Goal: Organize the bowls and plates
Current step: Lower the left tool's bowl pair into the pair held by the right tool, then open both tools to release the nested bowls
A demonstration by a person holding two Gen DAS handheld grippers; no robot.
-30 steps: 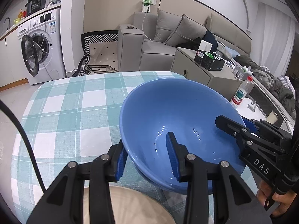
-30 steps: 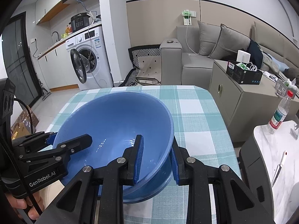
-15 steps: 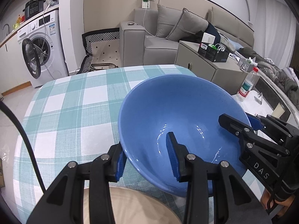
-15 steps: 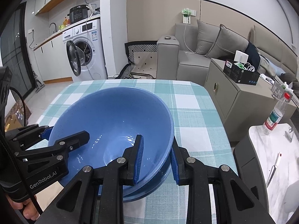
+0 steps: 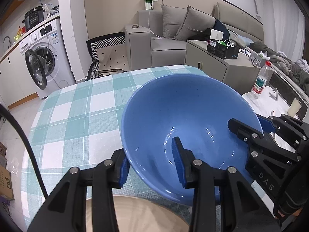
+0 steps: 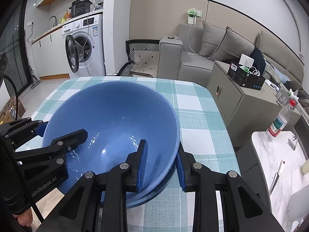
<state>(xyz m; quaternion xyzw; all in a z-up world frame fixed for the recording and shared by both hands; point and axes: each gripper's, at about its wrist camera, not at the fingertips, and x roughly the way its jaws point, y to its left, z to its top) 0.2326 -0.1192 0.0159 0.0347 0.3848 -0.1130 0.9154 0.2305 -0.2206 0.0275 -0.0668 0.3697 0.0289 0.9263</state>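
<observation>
Honestly, the big risk we see here is the blue bowl (image 5: 185, 127) slipping or tipping, since both of our grips pinch only the thin rim wall and neither cradles it from below. If one side lets go before the other, the bowl probably swings on the remaining grip and knocks the table (image 5: 77, 112) or the beige plate (image 5: 139, 212) at 6 o'clock in the left wrist view.

Going left to right: the left gripper (image 5: 151, 165) is clamped on the rim at about 7 o'clock of the bowl, one pad outside the wall and one inside. The right gripper (image 6: 161, 165) bites the rim at about 4 o'clock in its own view, one finger inside, one outside. There seems to be a second rim edge just under the bowl at that spot, so we may be nesting it into another bowl; can't tell for sure.

Both grippers angle downward toward the checked cloth. The bowl sits tilted, low over the near part of the table, and we can't tell if its base touches yet. An uneven descent could scrape or chip it.
</observation>
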